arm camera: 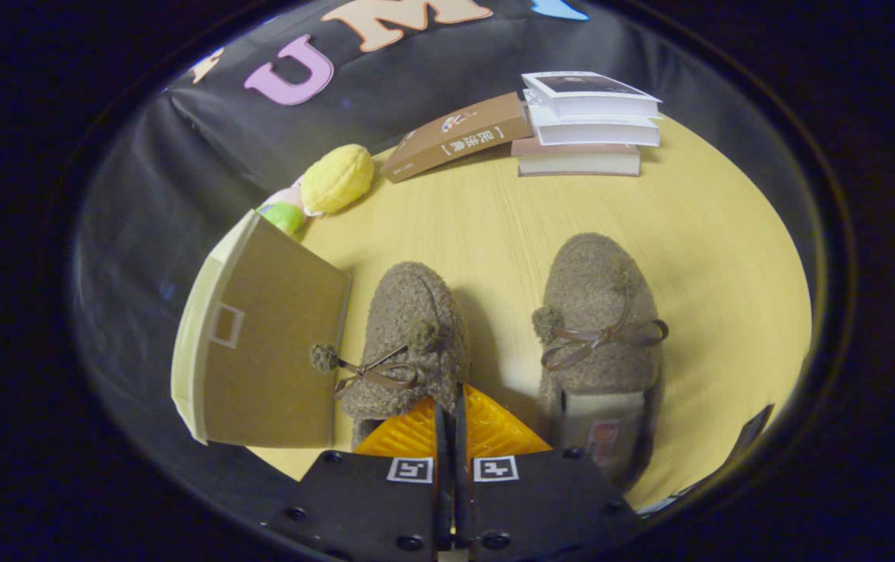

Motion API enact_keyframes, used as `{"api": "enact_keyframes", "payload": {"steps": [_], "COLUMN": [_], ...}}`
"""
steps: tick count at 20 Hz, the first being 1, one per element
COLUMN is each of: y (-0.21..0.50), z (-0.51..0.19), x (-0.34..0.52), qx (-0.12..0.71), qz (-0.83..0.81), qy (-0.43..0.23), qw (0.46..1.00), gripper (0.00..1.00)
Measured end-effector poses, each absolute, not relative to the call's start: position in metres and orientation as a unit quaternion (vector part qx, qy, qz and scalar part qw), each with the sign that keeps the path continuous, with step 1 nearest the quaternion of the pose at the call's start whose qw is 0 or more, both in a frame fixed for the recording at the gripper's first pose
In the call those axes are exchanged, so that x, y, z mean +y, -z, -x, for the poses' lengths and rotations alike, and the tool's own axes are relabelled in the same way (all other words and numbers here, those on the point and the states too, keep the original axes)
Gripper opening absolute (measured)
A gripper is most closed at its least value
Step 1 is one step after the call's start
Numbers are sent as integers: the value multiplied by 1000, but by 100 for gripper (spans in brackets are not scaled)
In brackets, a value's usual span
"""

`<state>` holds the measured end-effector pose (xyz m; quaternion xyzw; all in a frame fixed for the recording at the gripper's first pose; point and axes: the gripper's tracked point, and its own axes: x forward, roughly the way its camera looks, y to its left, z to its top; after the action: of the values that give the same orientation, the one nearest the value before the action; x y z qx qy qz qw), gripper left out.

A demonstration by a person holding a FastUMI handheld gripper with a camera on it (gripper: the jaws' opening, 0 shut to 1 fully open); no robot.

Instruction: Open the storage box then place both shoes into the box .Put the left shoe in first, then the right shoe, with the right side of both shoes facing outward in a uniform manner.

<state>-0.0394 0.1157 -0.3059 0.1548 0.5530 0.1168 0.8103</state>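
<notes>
Two brown fuzzy slippers with ribbon bows lie side by side on the yellow table [494,226], toes pointing away from me. The left-hand slipper [408,328] lies just ahead of my fingers, and its heel end is hidden under them. The right-hand slipper [600,312] lies to the right of the fingers and shows a pale insole at its heel. My gripper [449,425] is shut, its fingers almost touching, and I see nothing between them. The storage box [268,351] stands to the left of the slippers, its brown face with a small square handle turned toward me and closed.
At the far side of the table a stack of three books [584,125] has a brown book [455,136] leaning against it. A yellow plush toy [336,178] and a green item [285,217] lie beyond the box by the black cloth wall.
</notes>
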Motion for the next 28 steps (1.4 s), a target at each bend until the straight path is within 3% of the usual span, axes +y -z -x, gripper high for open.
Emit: {"api": "enact_keyframes", "payload": {"steps": [7,14,19,28], "y": [220,157,184,288], "z": [15,-5,4,32], "x": [167,260,343,413], "qx": [500,465,495,585], "qz": [-215,-250,-220,-129], "qy": [-111,-148,-167,-130], "qw": [832,836,824,790], "gripper": [5,5,5,5]}}
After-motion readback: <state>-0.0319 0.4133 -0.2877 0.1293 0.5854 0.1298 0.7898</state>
